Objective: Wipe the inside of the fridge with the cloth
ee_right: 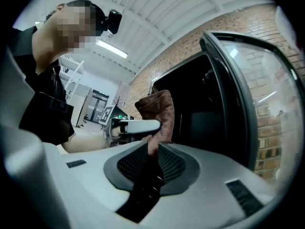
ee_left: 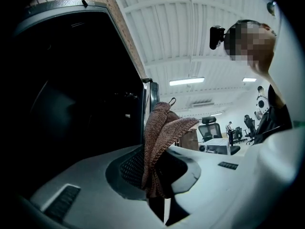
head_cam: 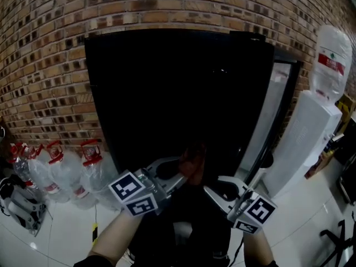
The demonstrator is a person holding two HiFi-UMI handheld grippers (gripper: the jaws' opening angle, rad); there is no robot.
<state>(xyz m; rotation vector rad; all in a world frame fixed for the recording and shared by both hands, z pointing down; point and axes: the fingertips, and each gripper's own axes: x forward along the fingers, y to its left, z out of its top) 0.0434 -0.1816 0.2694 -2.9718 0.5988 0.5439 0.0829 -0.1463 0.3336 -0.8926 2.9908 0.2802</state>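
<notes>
Brown cloth (ee_left: 159,137), pinched between left gripper (ee_left: 153,173) fingers (ee_left: 86,180)

Brick wall (head_cam: 44,49), white floor (head_cam: 67,235), water dispenser (head_cam: 308,138)

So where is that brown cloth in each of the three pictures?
Head view: the brown cloth is low centre, between the two grippers, in front of the black fridge.
Left gripper view: centre, pinched between the jaws of the left gripper, with the fridge on its left.
Right gripper view: centre, rising from the jaw tips of the right gripper, with the fridge on its right.
Shared landmark: the fridge's dark open inside.
</notes>
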